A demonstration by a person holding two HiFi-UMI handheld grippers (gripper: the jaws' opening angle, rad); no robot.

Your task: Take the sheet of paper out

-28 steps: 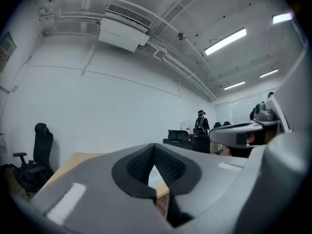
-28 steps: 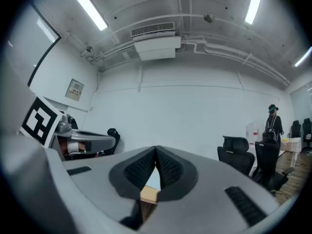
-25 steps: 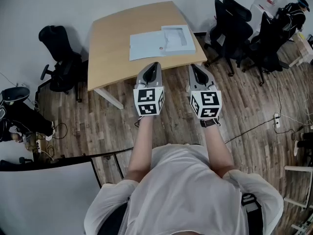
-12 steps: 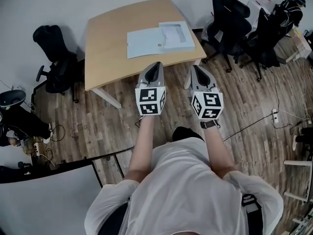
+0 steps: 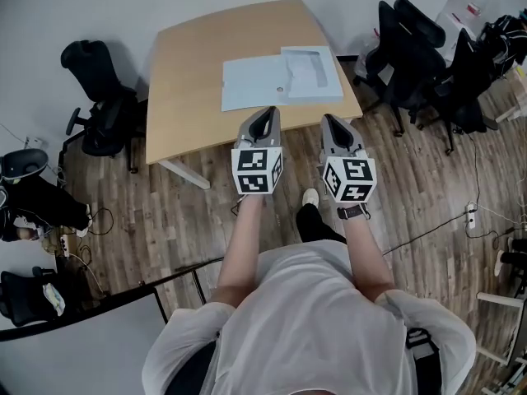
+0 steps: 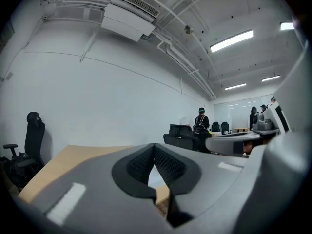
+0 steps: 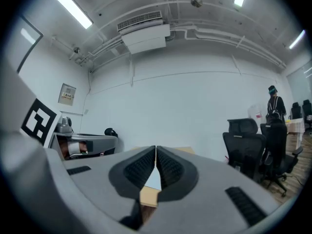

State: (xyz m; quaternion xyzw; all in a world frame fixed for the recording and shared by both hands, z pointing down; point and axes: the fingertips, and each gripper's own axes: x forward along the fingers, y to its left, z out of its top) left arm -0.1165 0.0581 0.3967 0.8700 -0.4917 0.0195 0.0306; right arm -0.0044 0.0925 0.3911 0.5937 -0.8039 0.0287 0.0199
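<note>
A pale blue flat folder (image 5: 254,83) lies on the wooden table (image 5: 189,64), with a whiter sheet-like piece (image 5: 311,74) overlapping its right end. Both grippers are held level in front of the person, side by side, at the table's near edge and short of the folder. My left gripper (image 5: 267,113) is shut with nothing in it; its dark pads meet (image 6: 154,149). My right gripper (image 5: 328,120) is also shut and empty, pads together (image 7: 156,151). A strip of the table and the pale folder shows below each pair of pads.
Black office chairs stand left of the table (image 5: 97,97) and at the right (image 5: 412,48). Cables and a power strip (image 5: 471,214) lie on the wood floor. A white panel (image 5: 82,344) is at lower left. A person (image 7: 274,101) stands far off.
The person has stepped toward the table; a shoe now shows below the grippers. Both shut grippers have advanced and sunk slightly, their tips now over the table's near edge.
</note>
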